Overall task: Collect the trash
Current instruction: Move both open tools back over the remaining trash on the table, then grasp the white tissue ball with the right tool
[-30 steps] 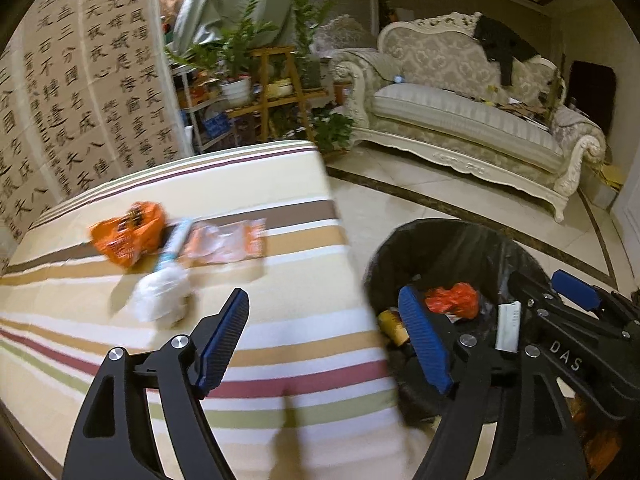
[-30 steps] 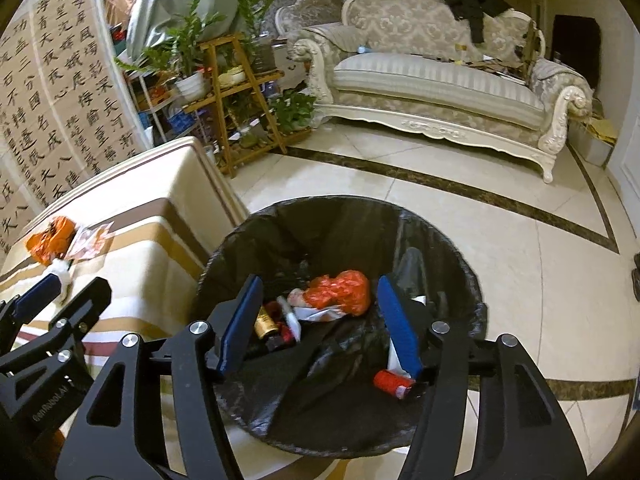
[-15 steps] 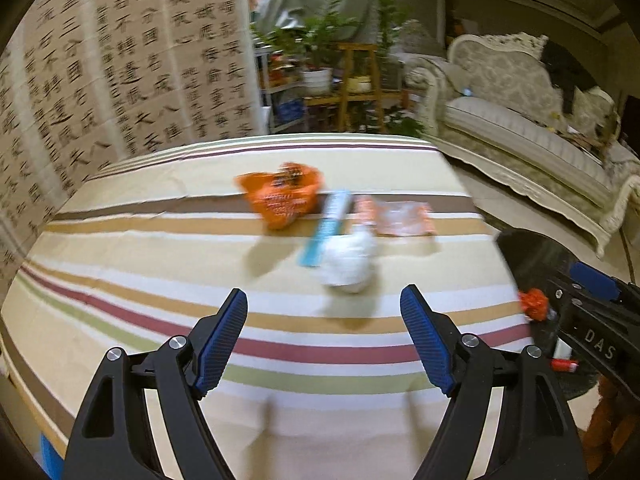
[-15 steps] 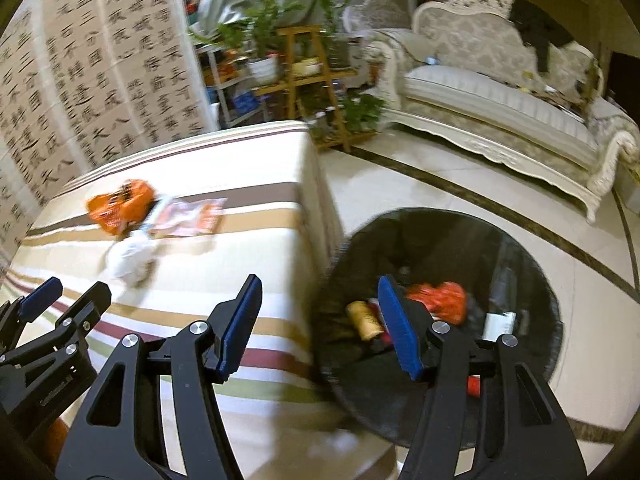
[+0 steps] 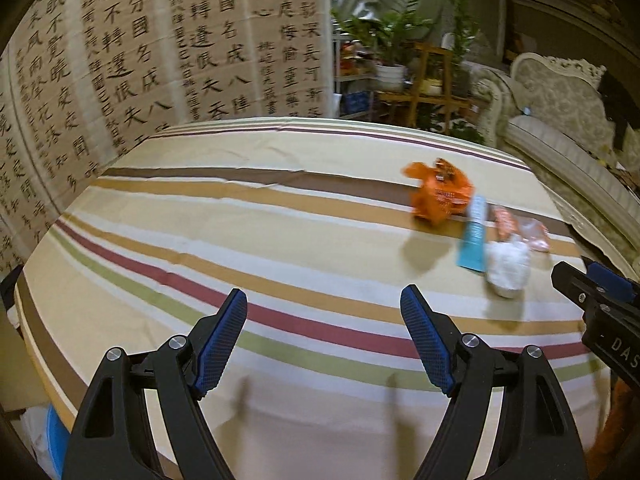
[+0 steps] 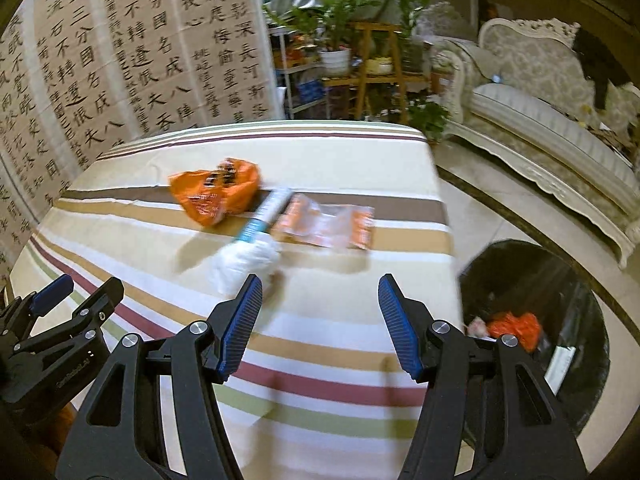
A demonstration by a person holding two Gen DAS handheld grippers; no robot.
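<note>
Crumpled white paper wad (image 6: pixel 244 260), light and soft, sits at eleven o'clock of the spread, empty right claw (image 6: pixel 320 316); pinch its middle.

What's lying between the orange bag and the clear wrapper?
In the right wrist view, a blue-and-white tube lies between the orange bag and the clear wrapper, touching both.

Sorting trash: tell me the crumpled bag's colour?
Orange with dark print; crumpled bag shows best in the right wrist view.
</note>
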